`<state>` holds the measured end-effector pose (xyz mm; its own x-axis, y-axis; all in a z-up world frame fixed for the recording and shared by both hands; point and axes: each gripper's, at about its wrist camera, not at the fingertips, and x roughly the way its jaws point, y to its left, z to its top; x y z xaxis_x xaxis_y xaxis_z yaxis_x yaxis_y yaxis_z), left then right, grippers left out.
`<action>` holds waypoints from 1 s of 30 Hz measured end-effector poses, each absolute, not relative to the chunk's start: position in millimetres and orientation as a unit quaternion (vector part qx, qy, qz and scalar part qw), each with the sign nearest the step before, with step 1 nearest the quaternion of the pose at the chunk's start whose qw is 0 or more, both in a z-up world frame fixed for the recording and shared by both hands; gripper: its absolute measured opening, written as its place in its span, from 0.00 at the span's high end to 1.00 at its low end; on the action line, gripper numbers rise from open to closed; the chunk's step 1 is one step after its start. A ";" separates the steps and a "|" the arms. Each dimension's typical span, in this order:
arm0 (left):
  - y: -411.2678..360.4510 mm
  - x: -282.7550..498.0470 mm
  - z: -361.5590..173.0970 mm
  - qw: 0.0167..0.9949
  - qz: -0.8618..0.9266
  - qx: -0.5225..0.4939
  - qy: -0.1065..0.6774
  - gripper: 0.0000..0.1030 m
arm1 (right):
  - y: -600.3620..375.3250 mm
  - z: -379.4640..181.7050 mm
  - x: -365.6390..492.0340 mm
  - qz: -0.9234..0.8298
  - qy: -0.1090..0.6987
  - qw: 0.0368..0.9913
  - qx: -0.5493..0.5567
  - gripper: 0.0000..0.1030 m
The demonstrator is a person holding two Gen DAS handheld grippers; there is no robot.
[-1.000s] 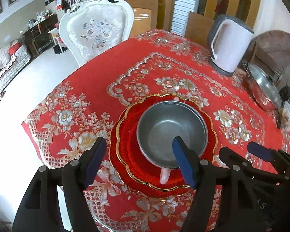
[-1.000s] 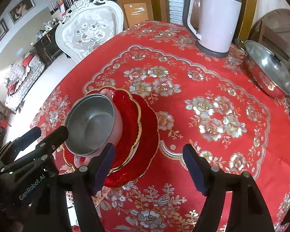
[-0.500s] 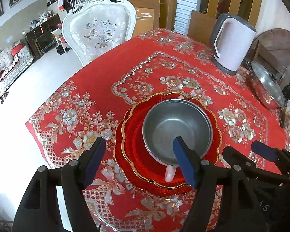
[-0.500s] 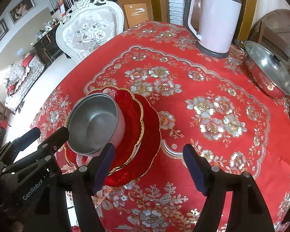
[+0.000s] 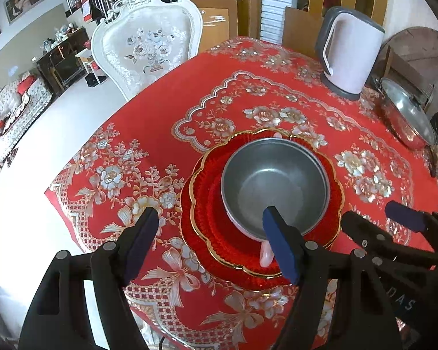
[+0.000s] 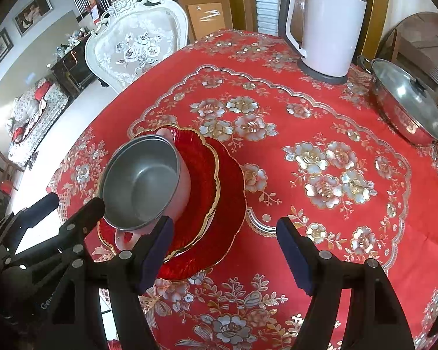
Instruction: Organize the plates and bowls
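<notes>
The steel bowl (image 5: 274, 182) is seen on top of two stacked red plates (image 5: 207, 204), near the front left edge of the worktop (image 5: 248, 93), which is covered by a red flowered cloth. A pink outer wall and a small pink handle of the bowl are visible in the right wrist view (image 6: 141, 182). The upper plate, with a gold rim (image 6: 203, 175), is shifted a little to the left of the lower plate (image 6: 233, 204).

The left tool (image 5: 208, 243) is held wide, nothing between its pads; its right pad is seen in front of the near rim of the bowl, and its left pad over the cloth left of the plates. The right tool (image 6: 224, 250) is also spread wide and holds nothing; the cloth right of the plates is shown between its fingers.

Much bare cloth is left to the right of the bowl and behind it. The kettle (image 6: 325, 26) and the lidded pan (image 6: 408, 102) stand well apart from the bowl, at the far right edge. A white chair (image 5: 149, 49) is placed beyond the far left edge.

Compared with one second ago, the stack is unchanged, both tools have stayed wide, and the left view has drawn back slightly from the bowl.
</notes>
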<state>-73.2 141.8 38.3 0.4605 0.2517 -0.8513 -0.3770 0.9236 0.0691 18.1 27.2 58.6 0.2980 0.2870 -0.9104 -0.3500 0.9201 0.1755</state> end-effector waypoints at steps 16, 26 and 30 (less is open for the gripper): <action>140.0 -76.8 35.1 0.857 0.154 -0.057 0.488 0.23 | 24.2 61.3 17.9 0.202 0.554 0.807 -0.025 0.27; 136.9 -75.2 38.7 0.860 0.134 -0.058 0.490 0.19 | 14.4 63.1 19.5 0.192 0.552 0.811 -0.018 0.27; 134.8 -74.6 38.7 0.859 0.136 -0.054 0.490 0.19 | 14.0 61.7 19.7 0.191 0.555 0.809 -0.019 0.27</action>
<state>-74.6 134.8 38.7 0.4827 0.1819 -0.8567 -0.2870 0.9570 0.0415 19.7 14.0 61.7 0.3112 0.2887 -0.9054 -0.3307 0.9261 0.1817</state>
